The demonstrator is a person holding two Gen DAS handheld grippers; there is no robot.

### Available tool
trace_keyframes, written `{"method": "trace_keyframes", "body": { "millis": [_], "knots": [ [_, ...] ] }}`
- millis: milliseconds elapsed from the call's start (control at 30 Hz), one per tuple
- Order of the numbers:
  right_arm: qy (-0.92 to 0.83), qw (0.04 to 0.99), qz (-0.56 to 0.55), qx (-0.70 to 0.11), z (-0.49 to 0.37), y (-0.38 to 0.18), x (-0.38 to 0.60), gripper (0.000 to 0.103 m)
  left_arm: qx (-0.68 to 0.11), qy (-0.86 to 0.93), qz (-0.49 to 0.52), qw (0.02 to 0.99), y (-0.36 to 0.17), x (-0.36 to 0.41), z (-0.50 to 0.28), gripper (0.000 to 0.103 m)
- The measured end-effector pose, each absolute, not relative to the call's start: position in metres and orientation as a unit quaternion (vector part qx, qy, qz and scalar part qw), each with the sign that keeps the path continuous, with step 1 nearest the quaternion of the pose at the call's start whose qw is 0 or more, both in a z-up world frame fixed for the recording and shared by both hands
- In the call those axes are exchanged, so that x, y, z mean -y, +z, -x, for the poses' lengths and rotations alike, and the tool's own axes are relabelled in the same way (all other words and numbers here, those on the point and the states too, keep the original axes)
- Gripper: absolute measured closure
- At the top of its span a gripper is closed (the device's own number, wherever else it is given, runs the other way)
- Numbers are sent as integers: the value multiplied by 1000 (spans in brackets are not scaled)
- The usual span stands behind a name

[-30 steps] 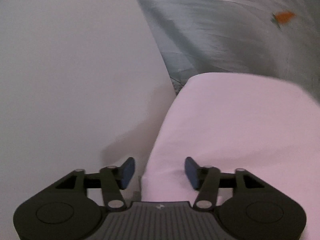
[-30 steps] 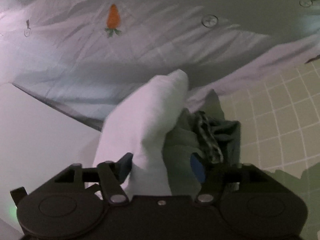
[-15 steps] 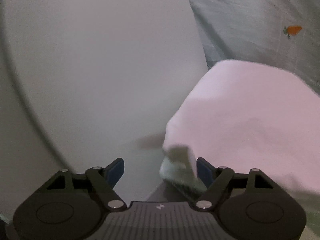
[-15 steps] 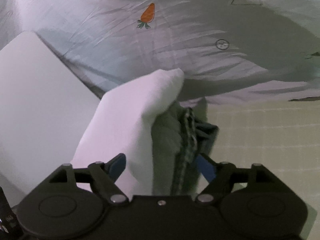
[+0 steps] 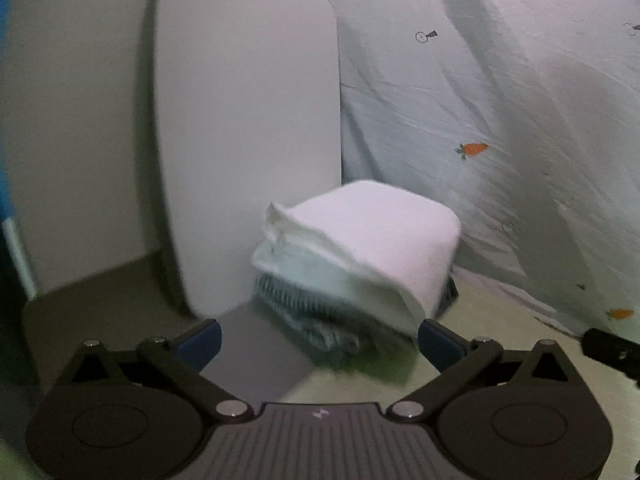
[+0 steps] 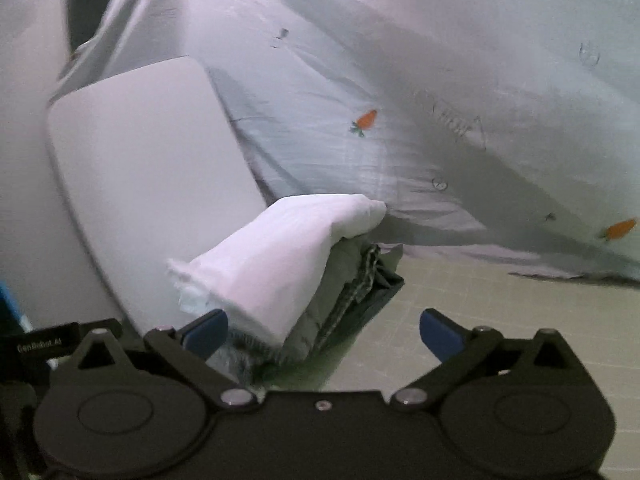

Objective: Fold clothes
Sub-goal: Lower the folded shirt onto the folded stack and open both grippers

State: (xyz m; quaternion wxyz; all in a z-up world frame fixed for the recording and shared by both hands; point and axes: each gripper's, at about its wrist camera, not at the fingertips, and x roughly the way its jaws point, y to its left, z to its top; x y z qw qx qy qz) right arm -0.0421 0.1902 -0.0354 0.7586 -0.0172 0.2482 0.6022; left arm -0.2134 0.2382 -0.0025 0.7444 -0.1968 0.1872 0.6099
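A folded white garment point(image 5: 368, 232) lies on top of a stack, over a grey knitted piece point(image 5: 312, 312) and a dark green checked one point(image 6: 360, 280). The stack rests on the pale green gridded mat beside a white board. My left gripper point(image 5: 320, 340) sits back from the stack, its jaws opening wide, nothing pressed between the blue pads. My right gripper point(image 6: 324, 330) is also drawn back with its jaws opening; the near corner of the white garment point(image 6: 280, 248) shows between the fingers but the pads do not touch it.
A white rounded board point(image 5: 248, 140) leans upright to the left of the stack. A pale blue sheet with carrot prints point(image 5: 472, 148) hangs behind and to the right. The green gridded mat point(image 6: 500, 300) extends to the right. The right gripper's edge point(image 5: 612, 350) shows at far right.
Both grippers let go of the white garment, spread wide and pulled back and up. The folded stack now lies free on the mat, farther away in both views.
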Motion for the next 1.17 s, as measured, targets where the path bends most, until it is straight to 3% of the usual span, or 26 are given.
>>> {"method": "trace_keyframes", "body": {
  "millis": [233, 400, 1167],
  "knots": [
    [612, 747, 55, -252, 68, -42, -108, 0, -203, 599, 227, 741, -7, -129, 208, 0],
    [611, 744, 93, -253, 78, -57, -61, 0, -222, 594, 224, 740, -18, -91, 198, 0],
    [611, 748, 117, -232, 95, -60, -21, 0, -239, 600, 209, 734, -18, -59, 205, 0]
  ]
}}
